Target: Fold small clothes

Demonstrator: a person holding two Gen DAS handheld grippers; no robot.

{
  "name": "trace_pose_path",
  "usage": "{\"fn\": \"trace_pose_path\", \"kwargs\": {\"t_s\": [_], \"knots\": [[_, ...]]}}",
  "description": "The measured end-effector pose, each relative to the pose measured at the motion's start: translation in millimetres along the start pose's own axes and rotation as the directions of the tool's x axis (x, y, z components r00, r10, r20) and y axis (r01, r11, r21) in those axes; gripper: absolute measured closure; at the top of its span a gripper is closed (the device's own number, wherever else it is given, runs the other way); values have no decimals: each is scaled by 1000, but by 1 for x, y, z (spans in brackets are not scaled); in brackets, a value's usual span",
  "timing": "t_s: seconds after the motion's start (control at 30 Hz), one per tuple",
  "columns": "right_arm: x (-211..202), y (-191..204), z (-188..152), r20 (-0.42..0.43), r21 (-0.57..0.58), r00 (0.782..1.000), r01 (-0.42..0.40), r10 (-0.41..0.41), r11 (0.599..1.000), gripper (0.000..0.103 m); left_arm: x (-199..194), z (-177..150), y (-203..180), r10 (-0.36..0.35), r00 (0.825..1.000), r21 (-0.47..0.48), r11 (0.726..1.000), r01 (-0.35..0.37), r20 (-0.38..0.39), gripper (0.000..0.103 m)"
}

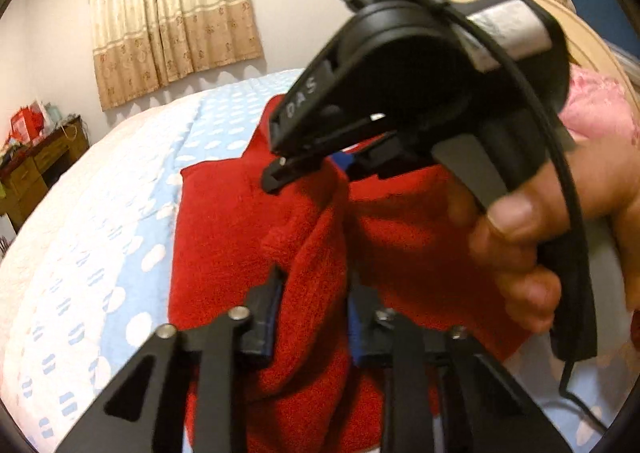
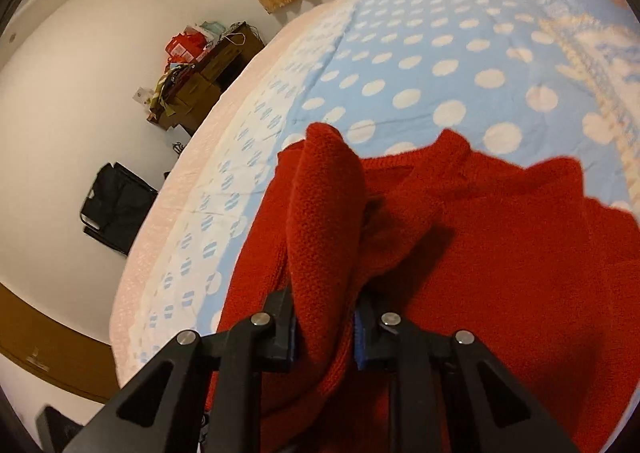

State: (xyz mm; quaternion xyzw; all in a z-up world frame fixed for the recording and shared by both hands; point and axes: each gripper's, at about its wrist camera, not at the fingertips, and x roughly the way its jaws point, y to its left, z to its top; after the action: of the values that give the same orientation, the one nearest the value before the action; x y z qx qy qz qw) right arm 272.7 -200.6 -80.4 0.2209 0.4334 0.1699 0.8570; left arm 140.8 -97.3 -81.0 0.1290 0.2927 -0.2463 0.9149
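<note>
Two grippers, one red knitted sweater [image 2: 480,253]. It's lying rumpled on a light blue bedspread with white polka dots [image 2: 440,53]. The left gripper [image 1: 312,313] has a bunched ridge of the knit pinched between its blue-padded fingers [image 1: 268,317], and the right gripper [image 2: 324,325] is clamped on another raised fold the same way. In the left wrist view the right one sits just above the sweater, gripped by a hand [image 1: 520,245]. Beige floral curtains [image 1: 168,13] hang behind, with a cluttered wooden desk [image 2: 200,85] off by the wall.
</note>
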Motion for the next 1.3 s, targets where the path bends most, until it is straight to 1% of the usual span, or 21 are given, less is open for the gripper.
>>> {"fn": "trace_pose_path", "kwargs": {"t_s": [0.03, 0.13, 0.27, 0.43, 0.6, 0.83, 0.97, 1.07, 1.17, 1.23, 1.3], "knots": [[-5, 4, 2, 6, -19, 1000, -4, 4, 1000, 83, -4, 2, 0, -6, 1000, -9, 1000, 6, 6, 81], [-21, 14, 9, 20, -65, 1000, -5, 6, 998, 83, -12, 7, -6, -7, 1000, 3, 1000, 6, 29, 81], [-47, 23, 16, 36, -135, 999, 26, -22, 991, 83, -27, 19, -22, -23, 998, 19, 1000, 22, 57, 81], [-73, 9, 19, 42, -148, 998, 59, -53, 987, 83, -34, 31, -43, -64, 996, 34, 998, 62, 68, 81], [-90, -10, 16, 42, -143, 995, 92, -86, 985, 83, -31, 34, -65, -88, 994, 67, 994, 84, 63, 81], [-94, -43, 10, 17, -119, 991, 133, -131, 984, 83, -18, 39, -100, -104, 994, 97, 990, 102, 17, 81], [-85, -67, 2, -17, -97, 990, 141, -143, 985, 83, 2, 42, -103, -96, 995, 98, 990, 99, -34, 81], [-79, -82, -3, -28, -76, 990, 135, -137, 988, 83, 4, 36, -105, -86, 995, 98, 991, 91, -55, 81], [-74, -93, -6, -32, -75, 991, 126, -128, 989, 83, 3, 35, -110, -82, 995, 105, 991, 88, -60, 78], [-72, -98, -8, -30, -65, 993, 114, -116, 991, 82, -1, 37, -111, -92, 994, 110, 989, 98, -60, 72], [-74, -105, -12, -14, -50, 994, 105, -106, 993, 75, -4, 36, -112, -111, 992, 132, 984, 118, -56, 64]]}}
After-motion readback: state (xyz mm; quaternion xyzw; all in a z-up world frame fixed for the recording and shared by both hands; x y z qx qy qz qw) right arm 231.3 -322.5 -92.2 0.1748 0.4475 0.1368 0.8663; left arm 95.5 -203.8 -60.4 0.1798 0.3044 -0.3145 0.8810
